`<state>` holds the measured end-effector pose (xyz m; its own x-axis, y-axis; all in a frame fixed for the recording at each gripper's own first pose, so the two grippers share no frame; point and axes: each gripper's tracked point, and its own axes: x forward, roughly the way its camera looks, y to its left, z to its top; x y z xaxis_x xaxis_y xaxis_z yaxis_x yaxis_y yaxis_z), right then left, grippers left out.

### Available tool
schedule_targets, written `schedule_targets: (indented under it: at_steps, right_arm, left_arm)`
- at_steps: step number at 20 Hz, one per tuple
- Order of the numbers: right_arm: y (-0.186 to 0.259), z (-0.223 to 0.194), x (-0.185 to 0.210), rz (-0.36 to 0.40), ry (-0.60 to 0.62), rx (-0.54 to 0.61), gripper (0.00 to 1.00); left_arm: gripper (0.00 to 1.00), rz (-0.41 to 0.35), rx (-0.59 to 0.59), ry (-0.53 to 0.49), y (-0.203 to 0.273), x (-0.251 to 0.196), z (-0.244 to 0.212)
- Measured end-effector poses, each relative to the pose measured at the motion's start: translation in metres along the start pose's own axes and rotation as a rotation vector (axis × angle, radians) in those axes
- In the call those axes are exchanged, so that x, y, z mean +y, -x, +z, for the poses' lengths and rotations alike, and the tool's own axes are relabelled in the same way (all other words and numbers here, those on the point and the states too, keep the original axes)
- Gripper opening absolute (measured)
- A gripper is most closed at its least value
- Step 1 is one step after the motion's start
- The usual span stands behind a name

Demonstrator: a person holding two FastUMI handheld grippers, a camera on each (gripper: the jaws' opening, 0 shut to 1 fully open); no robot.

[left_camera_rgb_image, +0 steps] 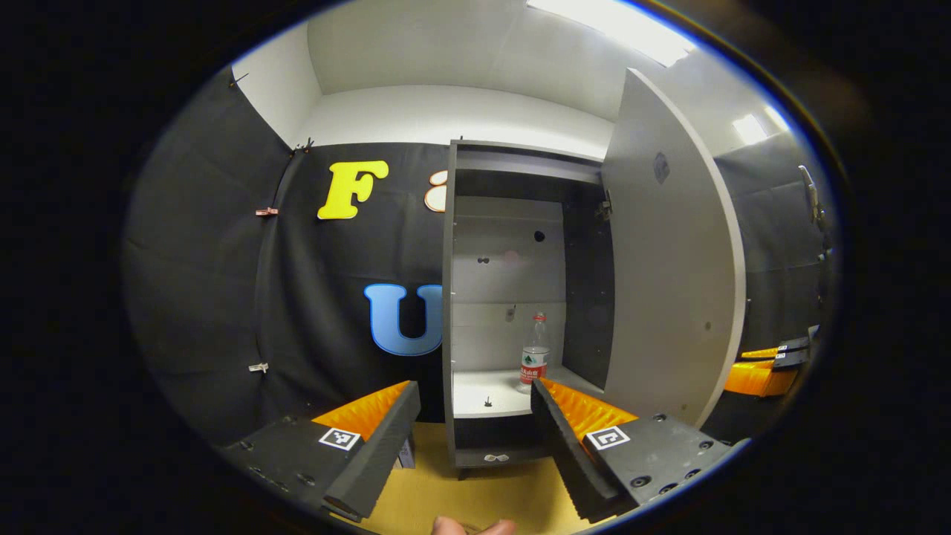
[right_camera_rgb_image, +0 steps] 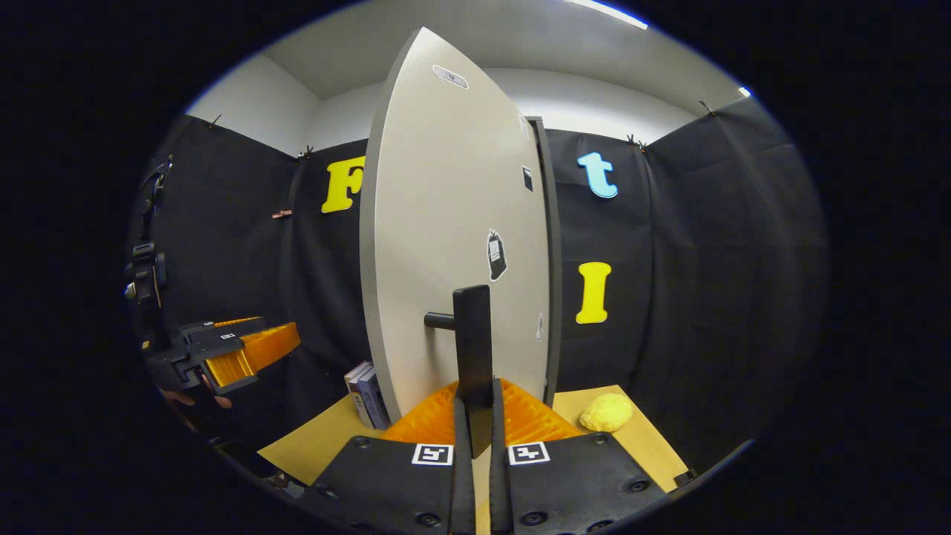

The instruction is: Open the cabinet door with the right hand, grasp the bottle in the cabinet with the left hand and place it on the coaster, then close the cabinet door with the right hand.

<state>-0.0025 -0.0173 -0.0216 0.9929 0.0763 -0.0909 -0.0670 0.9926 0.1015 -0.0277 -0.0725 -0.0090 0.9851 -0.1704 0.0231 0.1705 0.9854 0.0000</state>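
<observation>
The cabinet door (left_camera_rgb_image: 669, 260) stands wide open. The right tool (right_camera_rgb_image: 475, 416), low in the middle of the right gripper view, is pinched tight on the door handle (right_camera_rgb_image: 472, 349). The left tool (left_camera_rgb_image: 475, 416) is spread wide and holds nothing. The water bottle (left_camera_rgb_image: 534, 353) stands upright on the cabinet shelf (left_camera_rgb_image: 483, 397), just above the left tool's fingers.
</observation>
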Motion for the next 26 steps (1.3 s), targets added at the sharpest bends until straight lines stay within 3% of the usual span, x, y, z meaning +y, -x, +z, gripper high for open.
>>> schedule_targets:
  at_steps: [13,14,15,16,22,26]
  right_arm:
    - [0.034,0.016,-0.093,-0.235,-0.013,-0.021,0.06]
    - [0.036,0.016,-0.097,-0.247,-0.016,-0.019,0.16]
    - [0.038,0.017,-0.102,-0.260,-0.020,-0.019,0.06]
    - [0.040,0.018,-0.107,-0.271,-0.024,-0.020,0.06]
    - [0.037,0.017,-0.109,-0.242,-0.015,-0.002,0.06]
    - [0.052,0.025,-0.124,-0.259,0.011,-0.021,0.18]
  left_arm:
    - [0.95,-0.029,0.012,0.010,-0.007,-0.020,-0.004]
    - [0.95,-0.030,0.013,0.010,-0.008,-0.022,-0.004]
    - [0.95,-0.031,0.016,0.011,-0.012,-0.023,-0.006]
    - [0.95,-0.033,0.017,0.013,-0.015,-0.028,-0.006]
    - [0.94,-0.065,0.014,0.009,-0.045,-0.057,-0.009]
    - [0.94,-0.107,-0.007,0.022,-0.080,-0.086,-0.011]
